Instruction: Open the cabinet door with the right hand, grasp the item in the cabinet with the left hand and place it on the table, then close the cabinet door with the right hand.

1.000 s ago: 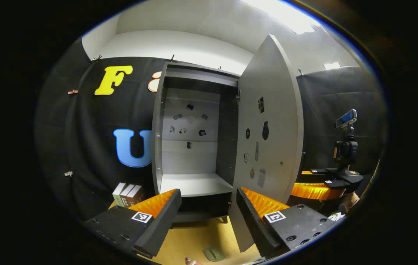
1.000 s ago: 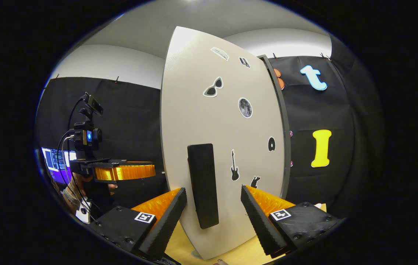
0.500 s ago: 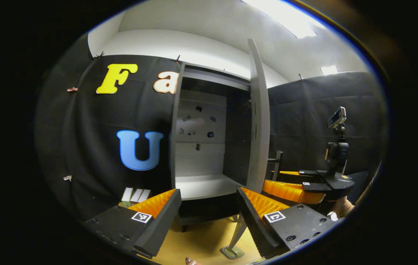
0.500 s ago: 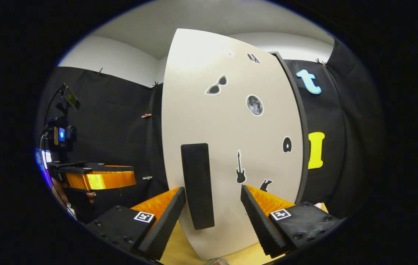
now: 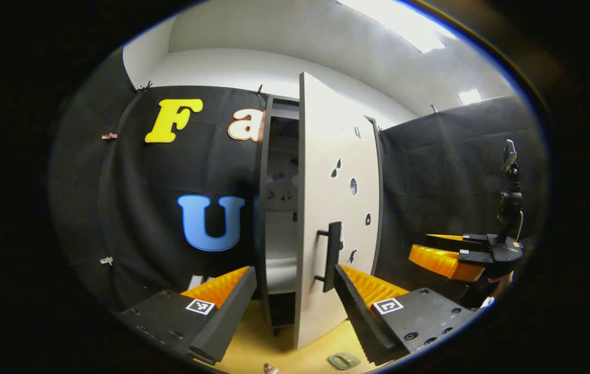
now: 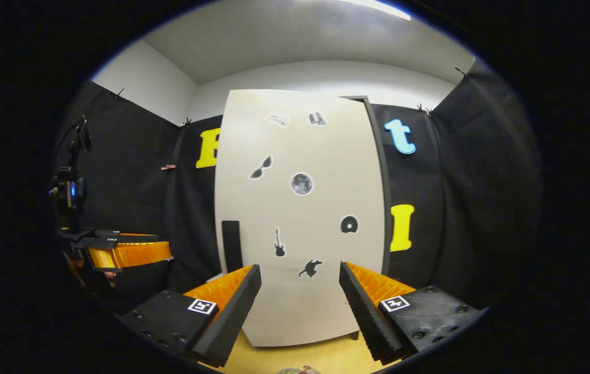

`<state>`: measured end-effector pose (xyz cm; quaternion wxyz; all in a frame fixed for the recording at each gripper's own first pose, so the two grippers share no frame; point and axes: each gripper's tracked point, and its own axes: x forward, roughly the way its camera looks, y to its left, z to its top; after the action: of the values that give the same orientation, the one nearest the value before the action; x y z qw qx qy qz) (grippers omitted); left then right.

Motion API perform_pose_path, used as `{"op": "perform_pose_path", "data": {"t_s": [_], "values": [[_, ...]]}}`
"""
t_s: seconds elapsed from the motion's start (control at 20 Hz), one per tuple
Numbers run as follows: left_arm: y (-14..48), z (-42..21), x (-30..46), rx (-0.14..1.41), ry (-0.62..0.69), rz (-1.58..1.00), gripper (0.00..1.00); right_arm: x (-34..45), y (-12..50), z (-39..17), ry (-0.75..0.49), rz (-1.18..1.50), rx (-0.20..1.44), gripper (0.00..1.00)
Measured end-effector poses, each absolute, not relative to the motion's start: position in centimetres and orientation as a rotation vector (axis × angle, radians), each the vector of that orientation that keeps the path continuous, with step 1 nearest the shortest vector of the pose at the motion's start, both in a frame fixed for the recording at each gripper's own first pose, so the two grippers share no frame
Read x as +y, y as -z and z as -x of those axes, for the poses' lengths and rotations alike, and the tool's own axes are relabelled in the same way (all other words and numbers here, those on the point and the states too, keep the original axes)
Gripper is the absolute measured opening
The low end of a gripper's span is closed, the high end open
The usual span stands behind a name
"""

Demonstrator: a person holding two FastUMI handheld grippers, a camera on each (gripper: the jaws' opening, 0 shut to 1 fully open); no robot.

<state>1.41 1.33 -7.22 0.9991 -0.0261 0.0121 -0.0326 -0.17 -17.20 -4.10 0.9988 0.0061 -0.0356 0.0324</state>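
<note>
Black cloth walls close the booth on all sides, and one tall cabinet (image 5: 279, 208) stands against them on a yellow desk (image 5: 274, 348). It has one door (image 5: 321, 208), pale, which stands partly open in the left gripper view: a narrow gap at its left edge lets me see the inside and one pale shelf (image 5: 279, 267) (no item can be made out on it). One dark vertical handle (image 5: 332, 255) sits on the door near its free edge. In the right gripper view the door front carries seven small stickers, among them sunglasses, a moon and a guitar.

Two tools are present. The left tool (image 5: 295, 296) is released, its fingers wide apart and holding nothing; the door's lower edge and the handle lie between and just beyond them, not touching. The right tool (image 6: 300, 293) is also released, fingers spread and empty, facing the door front; the handle (image 6: 231, 239) is up and to the left of its left finger, apart from it. In the left gripper view the right tool (image 5: 443, 259) appears farther off at the right, well apart from the door.

One small greenish object (image 5: 344, 359) lies on the desk in front of the door (too small to identify).
</note>
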Motion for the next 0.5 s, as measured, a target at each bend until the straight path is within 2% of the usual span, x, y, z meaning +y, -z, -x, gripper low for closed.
{"op": "perform_pose_path", "data": {"t_s": [0.15,0.5], "values": [[7.4,-2.7,-1.5,0.023,0.094,0.069,0.95,-19.5,3.8,0.2,-0.010,0.003,-0.079,0.99],[7.7,-4.6,-4.8,0.033,0.082,0.065,0.95,-22.9,4.2,0.7,0.007,0.035,-0.073,0.98]]}}
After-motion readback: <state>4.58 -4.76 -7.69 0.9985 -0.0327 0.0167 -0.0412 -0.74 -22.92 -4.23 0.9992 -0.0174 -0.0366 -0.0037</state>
